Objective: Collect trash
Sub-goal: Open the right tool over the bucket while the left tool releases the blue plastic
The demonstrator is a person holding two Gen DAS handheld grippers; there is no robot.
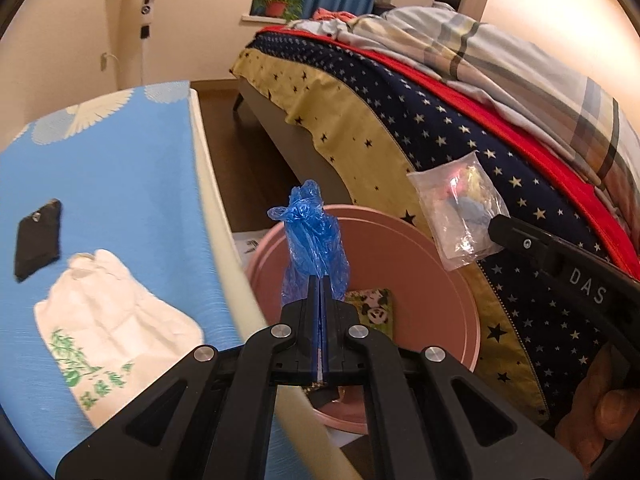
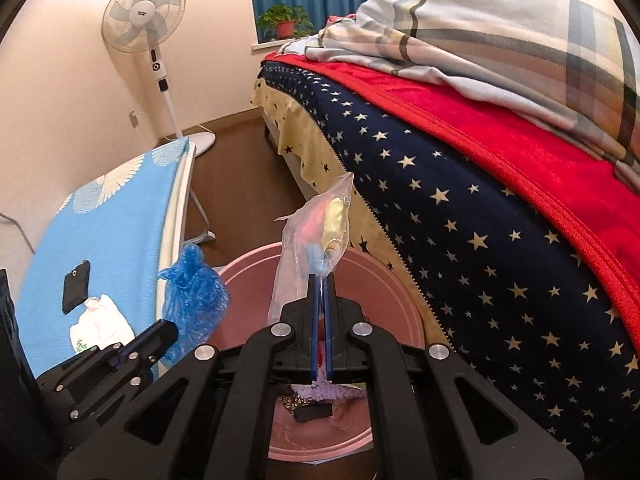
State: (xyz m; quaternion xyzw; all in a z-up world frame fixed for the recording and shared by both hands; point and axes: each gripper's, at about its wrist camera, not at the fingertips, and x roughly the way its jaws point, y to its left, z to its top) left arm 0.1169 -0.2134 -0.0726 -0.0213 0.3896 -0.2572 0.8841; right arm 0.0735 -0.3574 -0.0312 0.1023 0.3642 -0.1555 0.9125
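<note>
My left gripper (image 1: 321,280) is shut on a crumpled blue plastic bag (image 1: 312,236) and holds it above the pink basin (image 1: 436,280) on the floor. My right gripper (image 2: 322,280) is shut on a clear plastic bag (image 2: 312,240) with coloured bits inside, also above the pink basin (image 2: 372,280). The clear bag also shows in the left wrist view (image 1: 460,216), and the blue bag in the right wrist view (image 2: 192,296). Some trash lies in the basin, including a panda-print wrapper (image 1: 372,308). A white plastic bag with green print (image 1: 112,320) lies on the blue table.
The blue-covered table (image 1: 120,168) is at the left, with a black phone (image 1: 38,238) on it. A bed with a star-patterned cover (image 2: 480,220) and piled blankets is at the right. A standing fan (image 2: 148,20) is by the far wall. Brown floor lies between table and bed.
</note>
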